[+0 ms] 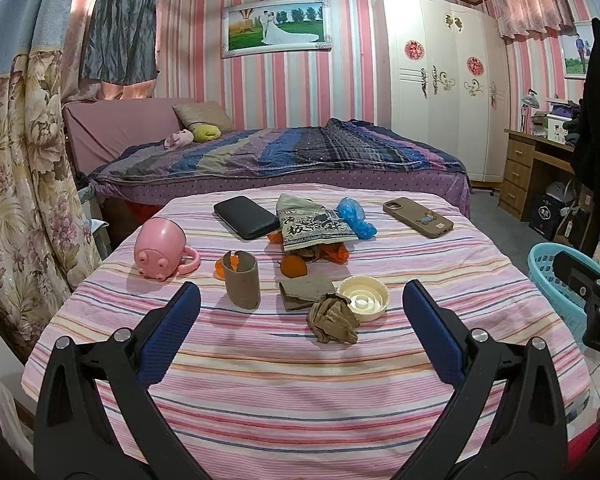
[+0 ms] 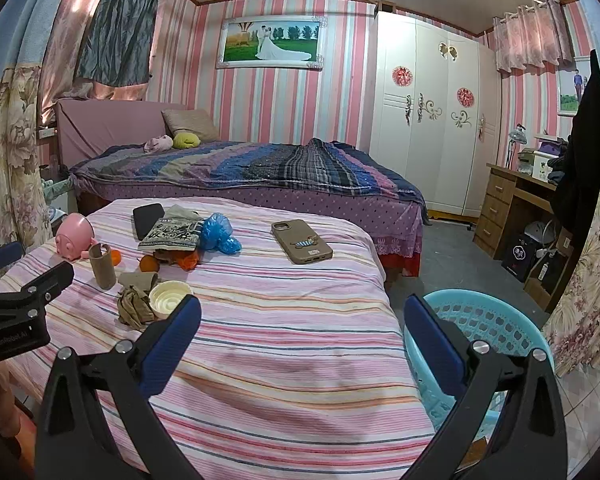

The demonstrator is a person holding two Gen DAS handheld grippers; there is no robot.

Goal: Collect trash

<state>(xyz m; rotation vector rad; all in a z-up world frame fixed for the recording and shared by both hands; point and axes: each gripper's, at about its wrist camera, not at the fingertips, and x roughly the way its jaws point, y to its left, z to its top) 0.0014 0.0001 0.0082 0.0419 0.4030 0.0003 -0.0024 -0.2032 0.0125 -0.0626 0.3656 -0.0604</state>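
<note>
Both my grippers, left gripper (image 1: 300, 312) and right gripper (image 2: 302, 332), gape wide and empty above the striped cloth (image 1: 300, 392). On it I count one cardboard tube (image 1: 242, 280), one white lid (image 1: 363, 293), one crumpled brown wad (image 1: 333, 319), one blue bag (image 1: 354, 212), two phones, one pig cup (image 1: 162, 250). Bare cloth lies nearest me; one blue basket (image 2: 484, 316) stands just past the right edge.

Even indoor light, soft shadows, sharp focus; strong fisheye bending, dark vignette at corners.
</note>
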